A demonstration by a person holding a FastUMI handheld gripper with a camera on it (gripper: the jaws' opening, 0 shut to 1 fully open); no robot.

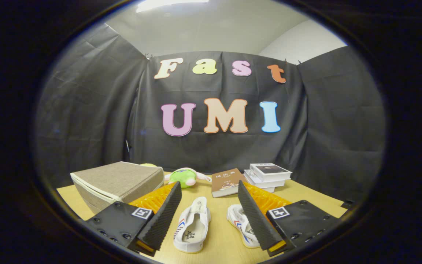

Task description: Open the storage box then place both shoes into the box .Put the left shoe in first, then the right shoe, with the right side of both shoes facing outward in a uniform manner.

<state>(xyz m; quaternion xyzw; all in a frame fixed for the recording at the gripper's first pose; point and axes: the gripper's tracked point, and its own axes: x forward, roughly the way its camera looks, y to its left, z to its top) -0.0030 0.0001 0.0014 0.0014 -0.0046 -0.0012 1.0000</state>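
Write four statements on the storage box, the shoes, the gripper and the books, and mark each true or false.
1. The storage box is shut. True.
2. Both white shoes already lie in the box. False: they lie on the table.
3. The gripper is open, holding nothing. True.
4. The green plush toy sits on the stack of books. False: it lies on the table beside the box.

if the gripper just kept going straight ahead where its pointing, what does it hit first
Most likely the white shoe lying between the open jaws of the gripper on the table. Past it sit a brown book and a green plush toy, though depth is hard to judge here.
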